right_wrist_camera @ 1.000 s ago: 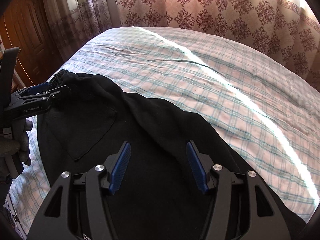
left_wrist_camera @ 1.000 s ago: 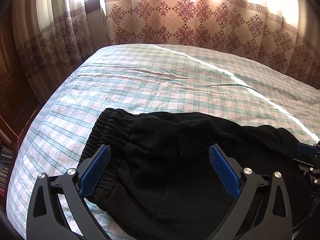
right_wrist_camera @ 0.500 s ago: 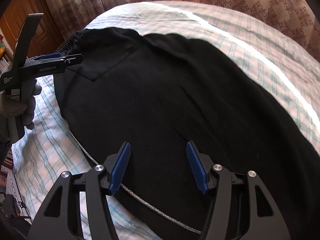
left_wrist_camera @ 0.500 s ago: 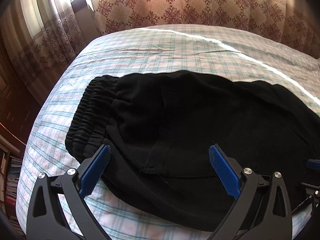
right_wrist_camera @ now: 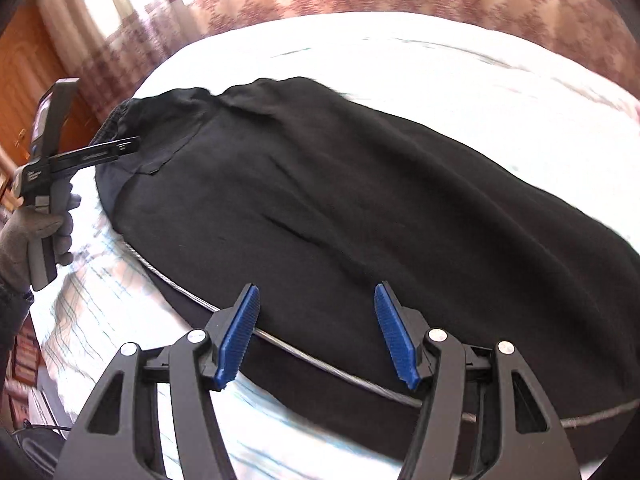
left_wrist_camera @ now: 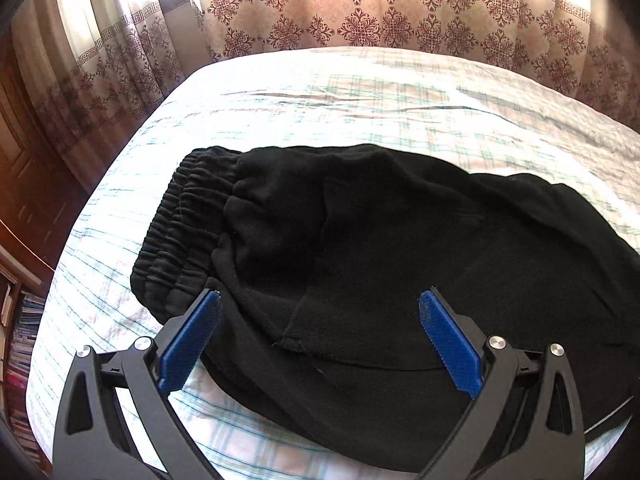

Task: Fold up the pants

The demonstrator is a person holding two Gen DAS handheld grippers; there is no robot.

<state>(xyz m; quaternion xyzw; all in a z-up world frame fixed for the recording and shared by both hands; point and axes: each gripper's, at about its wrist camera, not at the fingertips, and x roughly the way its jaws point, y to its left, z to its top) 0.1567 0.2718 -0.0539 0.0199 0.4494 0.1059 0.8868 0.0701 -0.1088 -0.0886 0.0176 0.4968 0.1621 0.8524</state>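
Black pants (left_wrist_camera: 400, 248) lie flat across the checked bed, with the elastic waistband (left_wrist_camera: 180, 232) at the left end. In the right wrist view the pants (right_wrist_camera: 360, 208) stretch from the waistband at upper left to the right edge, with a grey side stripe (right_wrist_camera: 304, 356) along the near edge. My left gripper (left_wrist_camera: 320, 300) is open and empty just above the near edge by the waistband; it also shows in the right wrist view (right_wrist_camera: 100, 152). My right gripper (right_wrist_camera: 316, 296) is open and empty over the near edge at mid-leg.
The bed (left_wrist_camera: 360, 92) has a pale checked sheet. Patterned curtains (left_wrist_camera: 360, 8) hang behind it. A wooden door (right_wrist_camera: 24, 80) and a bookshelf (left_wrist_camera: 16, 344) stand at the left. A gloved hand (right_wrist_camera: 36, 236) holds the left gripper.
Both grippers have pulled back toward the near edge of the bed and stayed open. The pants now lie flatter and further from both cameras.
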